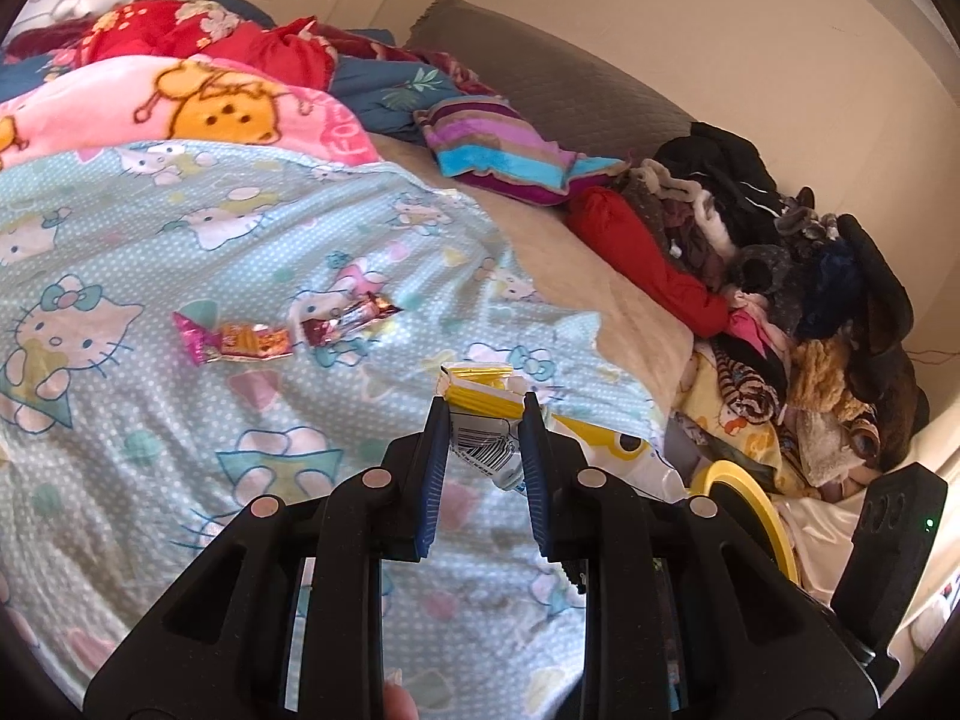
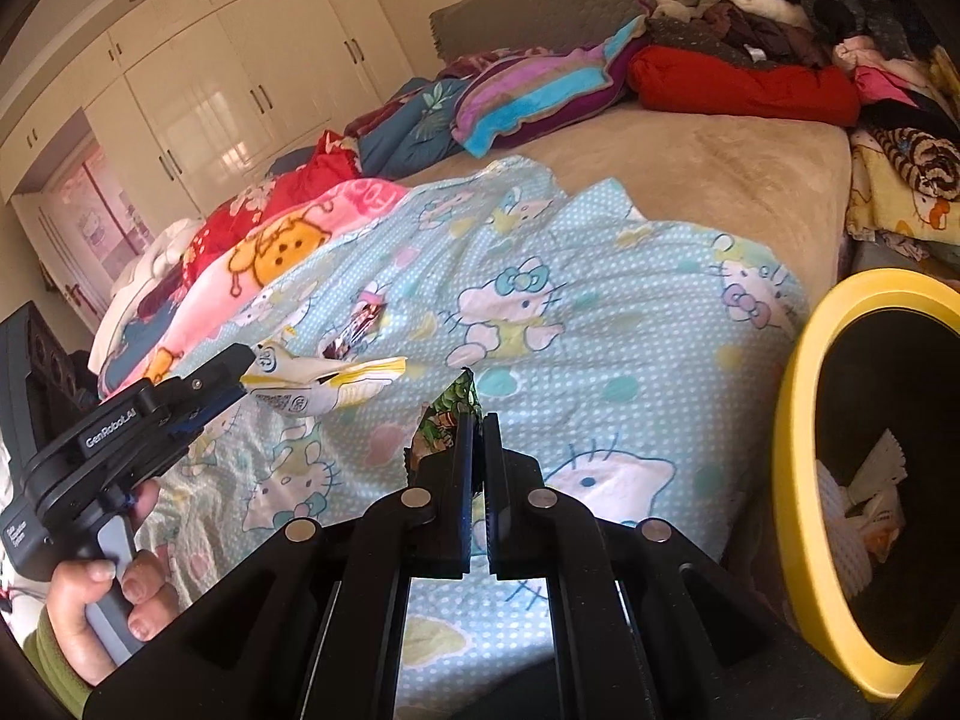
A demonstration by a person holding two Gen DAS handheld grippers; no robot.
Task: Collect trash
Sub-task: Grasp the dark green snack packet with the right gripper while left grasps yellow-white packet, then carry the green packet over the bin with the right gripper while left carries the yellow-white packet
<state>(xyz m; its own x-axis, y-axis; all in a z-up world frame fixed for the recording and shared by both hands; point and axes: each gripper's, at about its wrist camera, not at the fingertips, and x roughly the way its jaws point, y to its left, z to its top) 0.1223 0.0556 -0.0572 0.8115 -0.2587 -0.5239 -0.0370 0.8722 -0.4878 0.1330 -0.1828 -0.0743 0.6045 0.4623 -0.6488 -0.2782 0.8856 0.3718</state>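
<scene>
left gripper point(image 1: 485, 405) pinches a white-yellow wrapper point(image 1: 480, 441); right gripper point(image 2: 477, 417) (jaws nearly together) clamps a green wrapper point(image 2: 447, 414).

Take the Hello Kitty sheet point(image 1: 198, 276), pale blue with white dots, as your landmark: it covers the near part of the bed. Along its far edge you see a pink cartoon blanket point(image 1: 198, 102), and beyond that a red flowered cover point(image 1: 198, 36). Where the sheet ends, a tan bedspread point(image 2: 690, 174) lies bare. Past that, by the grey headboard point(image 1: 540, 72), you find a striped pillow point(image 1: 498, 150) in purple, pink and blue, with a dark blue leaf-print quilt point(image 2: 414, 126) beside it. To the sheet's right a heap of clothes point(image 1: 798, 294) is piled, a red garment point(image 2: 744, 90) at its near edge. Far behind the sheet stands a white wardrobe point(image 2: 240, 78).
</scene>
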